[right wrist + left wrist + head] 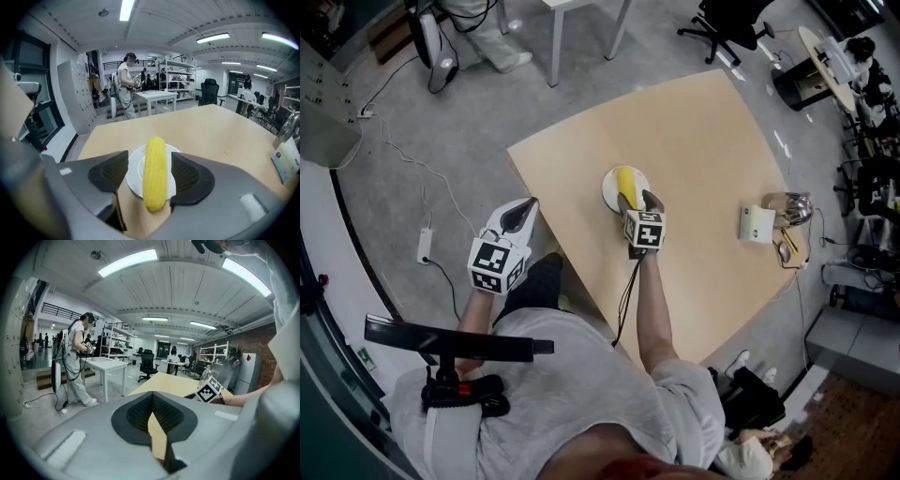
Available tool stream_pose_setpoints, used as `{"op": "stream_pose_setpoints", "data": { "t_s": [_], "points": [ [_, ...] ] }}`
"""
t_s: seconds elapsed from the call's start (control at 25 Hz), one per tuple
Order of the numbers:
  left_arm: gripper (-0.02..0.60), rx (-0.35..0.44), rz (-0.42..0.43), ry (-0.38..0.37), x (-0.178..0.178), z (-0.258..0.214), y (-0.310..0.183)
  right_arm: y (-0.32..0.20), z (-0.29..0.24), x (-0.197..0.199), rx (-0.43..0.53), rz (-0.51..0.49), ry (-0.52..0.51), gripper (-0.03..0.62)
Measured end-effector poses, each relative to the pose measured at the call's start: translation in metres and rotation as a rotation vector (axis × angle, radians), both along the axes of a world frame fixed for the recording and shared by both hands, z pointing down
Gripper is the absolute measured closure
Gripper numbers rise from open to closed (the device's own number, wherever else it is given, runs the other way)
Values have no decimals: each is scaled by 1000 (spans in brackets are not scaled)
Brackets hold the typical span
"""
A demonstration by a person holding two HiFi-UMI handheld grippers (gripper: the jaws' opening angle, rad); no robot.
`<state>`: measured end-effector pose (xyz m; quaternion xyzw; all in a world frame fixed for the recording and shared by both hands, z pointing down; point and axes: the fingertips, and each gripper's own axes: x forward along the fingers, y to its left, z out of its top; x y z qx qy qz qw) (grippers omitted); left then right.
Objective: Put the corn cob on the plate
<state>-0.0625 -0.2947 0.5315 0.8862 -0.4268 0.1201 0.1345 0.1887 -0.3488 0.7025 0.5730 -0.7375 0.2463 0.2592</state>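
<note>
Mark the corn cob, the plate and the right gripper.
corn cob (155,171), right gripper view, middle of the cob.
plate (134,179), right gripper view, bare left part.
right gripper (636,202), head view, between its fingertips.

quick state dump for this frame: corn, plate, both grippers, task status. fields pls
corn cob: lying on the plate, between the right gripper's jaws
plate: white, on the table
right gripper: jaws apart either side of the cob, apparently not clamping it
left gripper: jaws together, empty, held beside the table
task status: cob looks placed on the plate
</note>
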Motion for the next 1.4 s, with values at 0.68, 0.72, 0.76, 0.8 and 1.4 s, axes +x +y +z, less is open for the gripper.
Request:
{"op": "stream_pose_setpoints", "data": {
  "t_s": [0.68, 0.72, 0.76, 0.8, 1.4],
  "points": [
    [561, 43, 25, 15, -1, -20, 38, 50, -57, 5, 114, 66, -33, 319],
    [561, 47, 29, 16, 0, -21, 40, 53, -62, 5, 125, 71, -36, 321],
    [561, 50, 32, 16, 0, -22, 41, 57, -67, 5, 136, 76, -40, 324],
    [561, 53, 35, 16, 1, -23, 44, 60, -71, 5, 146, 81, -43, 326],
    [561, 101, 35, 26, 6, -45, 85, 121, -137, 10, 282, 126, -91, 345]
  ]
}}
